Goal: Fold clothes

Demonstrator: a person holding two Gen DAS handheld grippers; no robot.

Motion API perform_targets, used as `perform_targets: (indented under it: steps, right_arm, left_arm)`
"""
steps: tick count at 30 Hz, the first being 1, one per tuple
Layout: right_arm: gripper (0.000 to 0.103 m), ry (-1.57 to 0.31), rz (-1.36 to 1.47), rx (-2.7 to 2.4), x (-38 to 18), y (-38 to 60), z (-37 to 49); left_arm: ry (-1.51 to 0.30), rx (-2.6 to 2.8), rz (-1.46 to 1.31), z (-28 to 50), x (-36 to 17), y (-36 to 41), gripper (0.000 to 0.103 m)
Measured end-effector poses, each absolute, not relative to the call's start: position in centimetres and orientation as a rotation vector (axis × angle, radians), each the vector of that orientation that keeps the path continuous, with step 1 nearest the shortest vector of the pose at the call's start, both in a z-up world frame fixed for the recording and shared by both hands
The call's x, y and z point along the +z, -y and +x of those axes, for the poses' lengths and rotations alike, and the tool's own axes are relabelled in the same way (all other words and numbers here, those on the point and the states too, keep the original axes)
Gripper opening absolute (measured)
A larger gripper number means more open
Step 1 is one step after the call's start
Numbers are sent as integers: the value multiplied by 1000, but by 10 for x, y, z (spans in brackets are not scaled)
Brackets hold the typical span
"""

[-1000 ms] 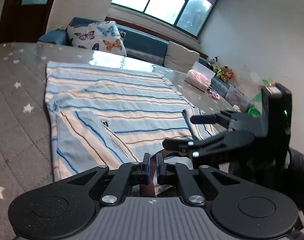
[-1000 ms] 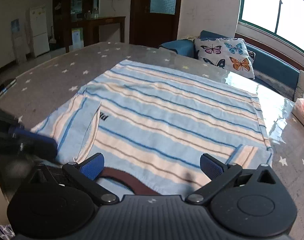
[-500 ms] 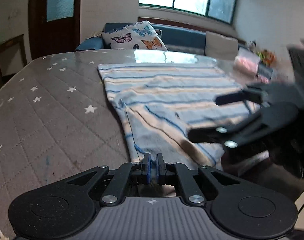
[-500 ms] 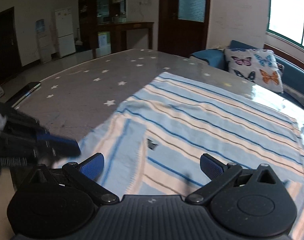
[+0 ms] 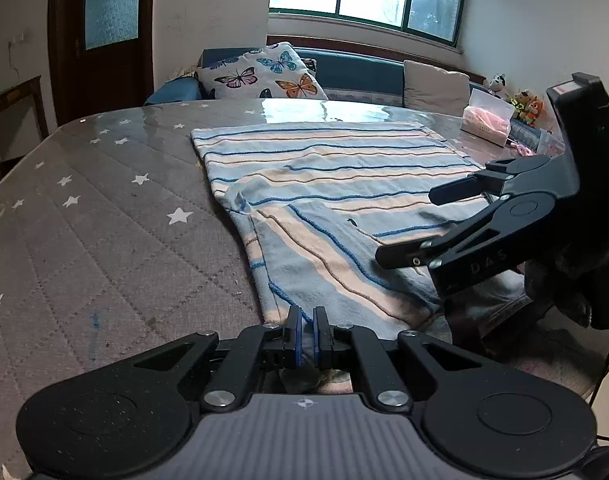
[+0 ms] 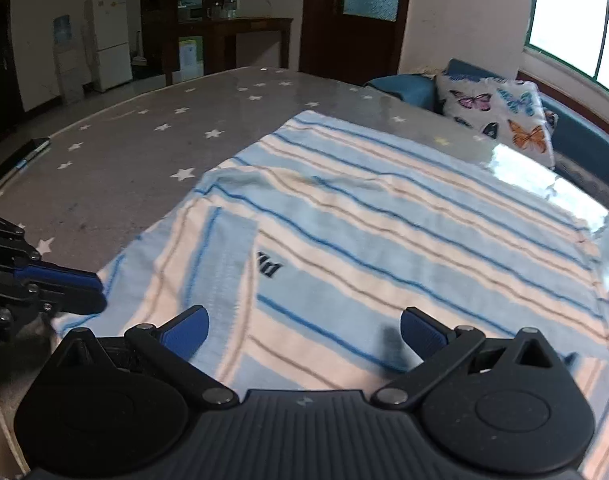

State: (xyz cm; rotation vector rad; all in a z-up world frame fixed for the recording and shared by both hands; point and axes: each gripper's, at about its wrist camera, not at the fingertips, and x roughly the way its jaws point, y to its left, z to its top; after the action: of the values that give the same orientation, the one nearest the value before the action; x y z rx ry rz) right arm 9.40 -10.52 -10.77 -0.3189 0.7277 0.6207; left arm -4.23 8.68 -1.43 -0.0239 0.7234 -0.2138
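Note:
A light-blue and cream striped shirt lies flat on the grey star-patterned table, its left sleeve folded in over the body. It also shows in the right wrist view. My left gripper is shut on the shirt's near left edge at the table's front. My right gripper is open and empty, hovering over the shirt's near part; it shows from the side in the left wrist view. The left gripper shows at the left edge of the right wrist view.
A sofa with a butterfly pillow stands behind the table. A clear box with pink contents sits at the table's far right. A dark flat object lies at the table's left edge.
Both grippers have swung left along the shirt's near edge. The left gripper stays shut on the cloth and the right stays open.

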Motion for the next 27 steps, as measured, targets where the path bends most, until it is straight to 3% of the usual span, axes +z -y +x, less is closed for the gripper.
perform_targets:
  steps: [11, 16, 27]
  right_arm:
    - [103, -736, -292, 640, -111, 100, 100]
    - [103, -728, -287, 641, -105, 116, 94]
    - [103, -744, -254, 633, -106, 134, 83]
  left_arm:
    - [-687, -145, -64, -1, 9, -96, 9]
    - [-699, -140, -29, 31, 4, -87, 26]
    - [-706, -147, 67, 29, -8, -73, 37]
